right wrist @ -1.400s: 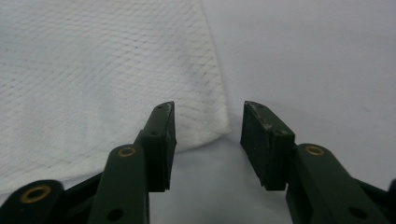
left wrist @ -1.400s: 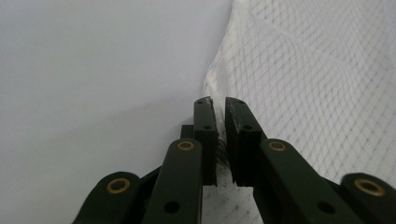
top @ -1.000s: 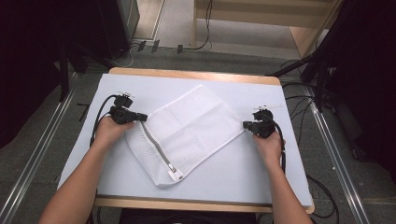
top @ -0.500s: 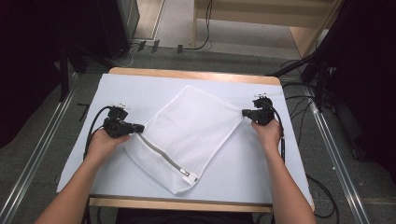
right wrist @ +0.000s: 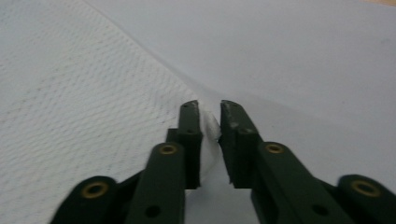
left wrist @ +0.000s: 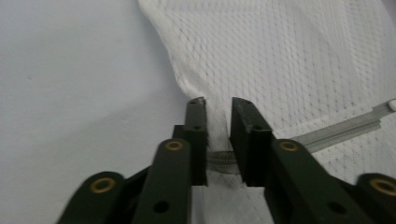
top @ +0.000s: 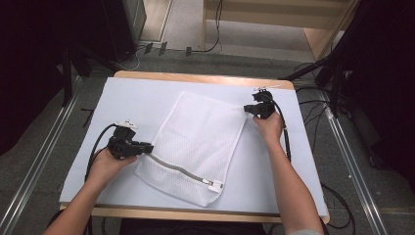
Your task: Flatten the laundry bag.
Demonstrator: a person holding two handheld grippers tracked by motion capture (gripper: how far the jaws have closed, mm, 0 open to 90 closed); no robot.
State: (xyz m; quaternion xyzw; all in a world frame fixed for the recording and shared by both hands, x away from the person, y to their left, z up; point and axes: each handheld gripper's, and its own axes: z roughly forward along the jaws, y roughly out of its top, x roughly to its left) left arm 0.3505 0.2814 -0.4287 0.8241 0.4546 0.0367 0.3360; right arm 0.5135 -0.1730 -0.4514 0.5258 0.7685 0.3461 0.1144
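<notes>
A white mesh laundry bag [top: 198, 139] lies flat and slanted on the white table cover [top: 132, 100], its zipper [top: 182, 171] along the near edge. My left gripper [top: 149, 147] is at the bag's near-left corner. Its jaws have just been opening, and in the left gripper view [left wrist: 218, 108] they stand apart with the zipper-end corner of the mesh bag [left wrist: 289, 60] loose between them. My right gripper [top: 246, 108] is at the far-right corner. Its jaws have just been opening too, and the corner of the mesh bag [right wrist: 84, 93] sits slack in the gap of that gripper [right wrist: 208, 110].
The wooden table edge [top: 195, 77] runs along the far side. Cables [top: 288, 142] trail from the right gripper over the table's right side. Metal floor rails [top: 352, 161] flank the table. Bare cover lies left and right of the bag.
The left hand has drawn back toward the near edge and the right hand has pushed toward the far edge. The bag has turned counter-clockwise with them.
</notes>
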